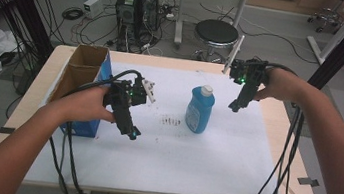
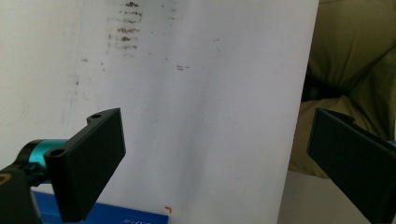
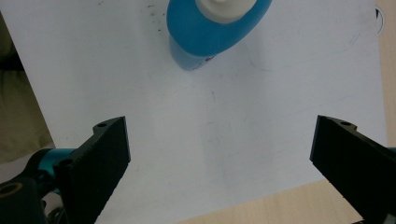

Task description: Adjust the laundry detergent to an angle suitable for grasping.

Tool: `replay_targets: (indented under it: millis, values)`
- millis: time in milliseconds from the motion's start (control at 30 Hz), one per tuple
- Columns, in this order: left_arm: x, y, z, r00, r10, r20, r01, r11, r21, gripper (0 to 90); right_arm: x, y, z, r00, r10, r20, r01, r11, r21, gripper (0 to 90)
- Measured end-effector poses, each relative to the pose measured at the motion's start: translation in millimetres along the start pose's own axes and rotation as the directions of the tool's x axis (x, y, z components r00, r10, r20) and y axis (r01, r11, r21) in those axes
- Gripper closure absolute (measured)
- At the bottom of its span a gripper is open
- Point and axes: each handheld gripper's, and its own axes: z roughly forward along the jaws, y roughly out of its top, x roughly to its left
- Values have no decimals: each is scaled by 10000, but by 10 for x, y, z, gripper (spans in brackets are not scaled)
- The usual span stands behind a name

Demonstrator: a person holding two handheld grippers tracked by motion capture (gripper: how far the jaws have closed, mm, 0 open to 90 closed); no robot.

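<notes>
Centrally, the blue bottle [image 1: 199, 109] stands upright with its white cap [image 1: 206, 90] on, on the white sheet [image 1: 202, 156] that covers most of the wooden table [image 1: 298, 159]; every place below is given from this bottle.

Left gripper [image 1: 131, 133]: to the bottle's left in the high view, apart from it, held above the sheet in the person's left hand [image 1: 86, 103], tips pointing down. In the left gripper view its two black jaws stand wide apart, with only bare sheet [image 2: 210, 116] between them and nothing clamped.

Right gripper [image 1: 234, 105]: to the bottle's right and slightly behind it in the high view, near but not touching, held in the person's right hand [image 1: 282, 86]. In the right gripper view its jaws also stand wide apart and hold nothing; the bottle [image 3: 210, 32] shows beyond them, its cap [image 3: 224, 9] toward the camera, well clear of both jaws.

Cardboard box [image 1: 82, 75], open, with a blue side: far left of the bottle, at the table's left edge, beyond the left gripper.

Dark smudges [image 1: 171, 122] on the sheet: just left of the bottle's base.

Black cables [image 1: 283, 157]: trailing from the right gripper, to the bottle's right, down over the table's near edge.

Black stool [image 1: 216, 32] and computer towers [image 1: 136, 6]: on the floor behind the bottle, past the table's far edge.
</notes>
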Motion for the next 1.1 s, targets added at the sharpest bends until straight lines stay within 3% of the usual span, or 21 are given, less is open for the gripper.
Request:
replay_targets:
  millis: [1100]
  values:
    - [-41, -84, 16, 9996, -275, -114, 274, 9996, -74, 44, 53, -23, -18, 9999, -36, 163, 37, 10000, -22, 39]
